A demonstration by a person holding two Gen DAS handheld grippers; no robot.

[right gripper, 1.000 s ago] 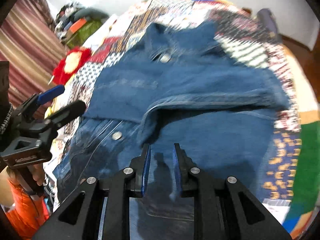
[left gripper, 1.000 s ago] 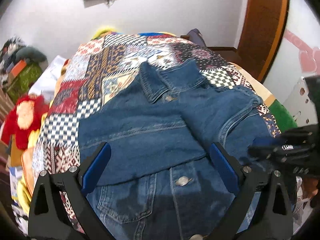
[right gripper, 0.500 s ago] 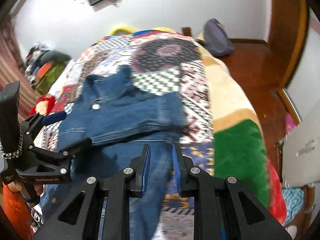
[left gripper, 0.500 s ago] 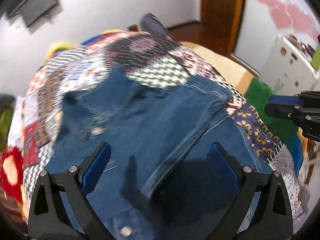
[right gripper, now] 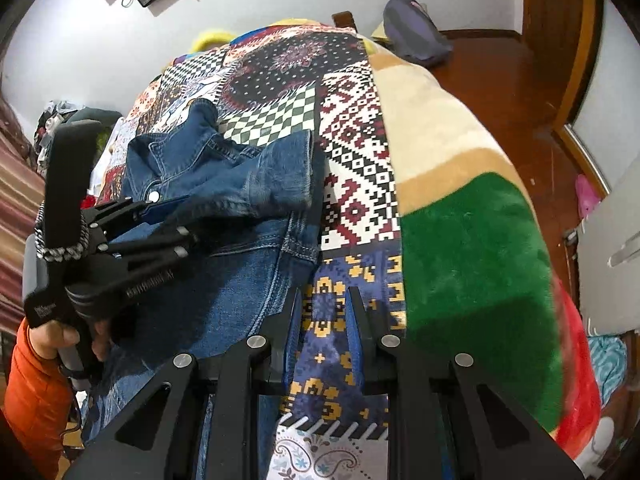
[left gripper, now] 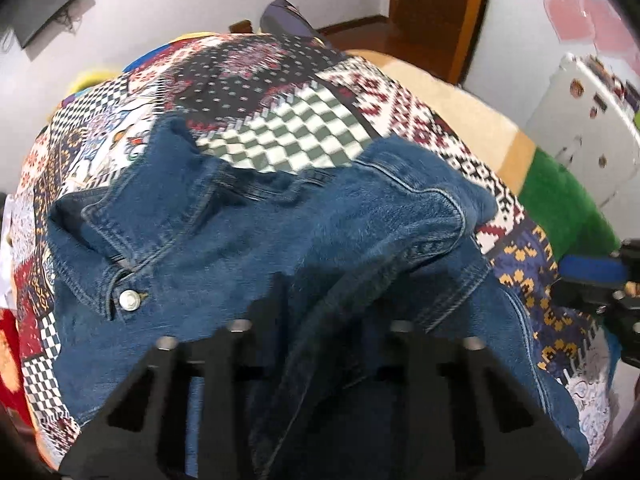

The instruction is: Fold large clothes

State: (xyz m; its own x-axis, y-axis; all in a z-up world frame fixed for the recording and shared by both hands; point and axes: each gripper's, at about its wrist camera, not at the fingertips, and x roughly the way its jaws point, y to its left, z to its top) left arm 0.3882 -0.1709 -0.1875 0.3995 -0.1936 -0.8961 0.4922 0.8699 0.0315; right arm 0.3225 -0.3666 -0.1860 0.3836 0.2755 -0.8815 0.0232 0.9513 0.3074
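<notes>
A blue denim jacket (left gripper: 304,240) lies across the middle of the left wrist view on a patchwork bedspread (left gripper: 288,120), collar to the upper left, a metal button (left gripper: 130,300) at centre left. The left gripper (left gripper: 320,312) sits low in that frame; its jaws are closing with a ridge of jacket fabric bunched between them. In the right wrist view the right gripper (right gripper: 320,316) at lower centre has its jaws nearly together, empty, over the bedspread just right of the jacket's hem. A green blanket (right gripper: 472,264) covers the bed's right side.
</notes>
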